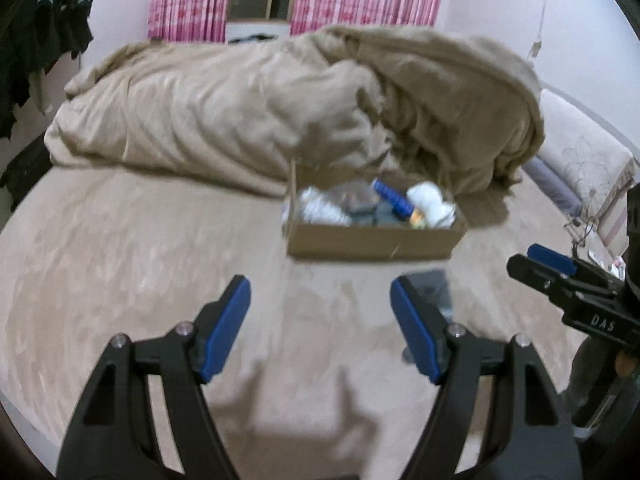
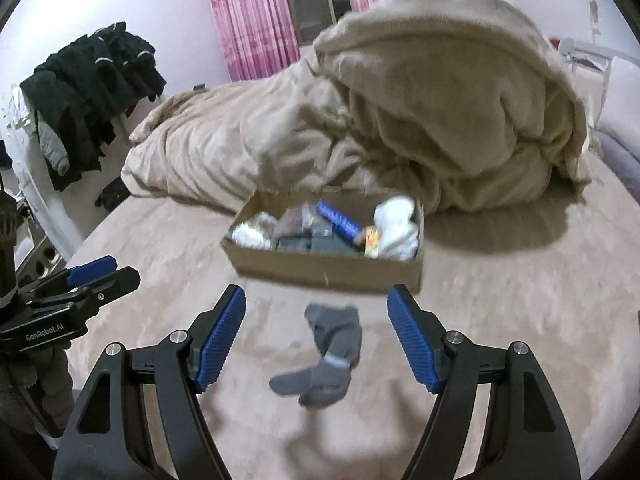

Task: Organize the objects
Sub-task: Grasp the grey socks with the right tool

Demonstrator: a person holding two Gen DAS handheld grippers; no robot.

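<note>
fingers: both pairs spread wide and carrying nothing. our right gripper [image 2: 316, 336] hangs over the bed [image 2: 520, 320], our left gripper [image 1: 320, 332] hovers off to its left, also empty.
sock: grey socks [image 2: 324, 360] lie crumpled on the bed, right between our right fingers in the right wrist view, just near of the box. in the left wrist view only a grey edge peeks out behind the right finger.
box: cardboard box [image 2: 328, 270] sits mid-bed, already holding a blue tube [image 2: 338, 220], white bundles [image 2: 398, 226] and some darker items we can't make out through the blur.
blanket: big beige blanket [image 2: 440, 120] heaped at the far side, touching the box's far edge.
step: we judge this as lining up on the loose socks, the last stray thing we can see outside the box.
next: lower the right gripper, close on the bunched middle of the socks, lift, carry far over the box wall and let go. soft fabric, so we'd bite deep to catch both layers.
</note>
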